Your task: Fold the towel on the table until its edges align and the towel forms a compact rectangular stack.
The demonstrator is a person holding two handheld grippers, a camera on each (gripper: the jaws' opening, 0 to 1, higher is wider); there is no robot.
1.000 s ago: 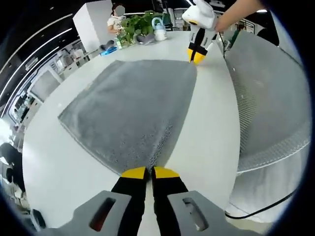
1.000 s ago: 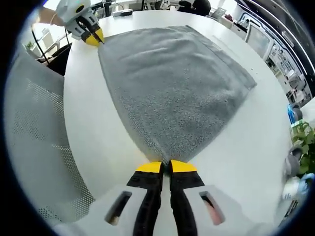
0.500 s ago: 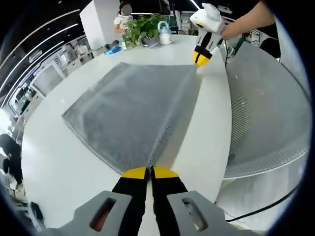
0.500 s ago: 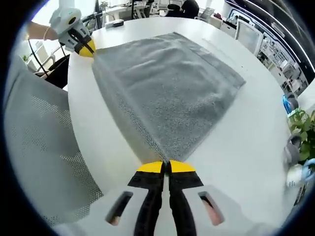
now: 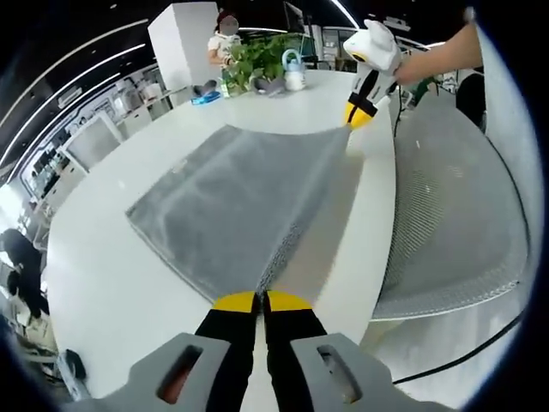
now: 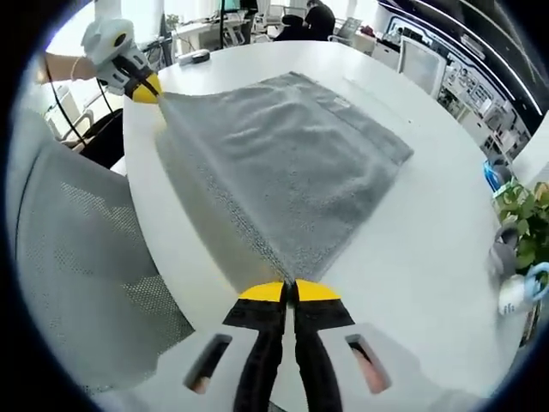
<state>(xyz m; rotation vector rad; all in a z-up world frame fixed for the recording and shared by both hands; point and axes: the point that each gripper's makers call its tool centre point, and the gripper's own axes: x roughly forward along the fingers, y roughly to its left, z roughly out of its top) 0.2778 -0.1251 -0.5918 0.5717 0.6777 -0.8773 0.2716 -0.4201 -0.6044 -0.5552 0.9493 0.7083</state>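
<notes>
Left gripper view: left gripper [image 5: 261, 301] with jaws closed on the near corner of the grey towel [image 5: 240, 193], raised edge running ahead to the right gripper [image 5: 360, 113], likewise pinched shut on the far corner; rest of the towel spread ahead and to the left on the white table [image 5: 103, 283]; potted plant [image 5: 257, 60] and small containers far ahead; mesh chair [image 5: 446, 223] to the right.

Right gripper view: right gripper [image 6: 291, 293] clamped on its corner, towel [image 6: 283, 163] fanning out ahead, left gripper [image 6: 141, 87] far ahead-left holding the opposite corner; chair [image 6: 77, 257] to the left, plant [image 6: 523, 215] to the right.

Step in hand, judged: first fold, held edge lifted and taut above the table. Next move: carrying both corners together across to the far edge, level and evenly tensioned, aligning corners before release.
</notes>
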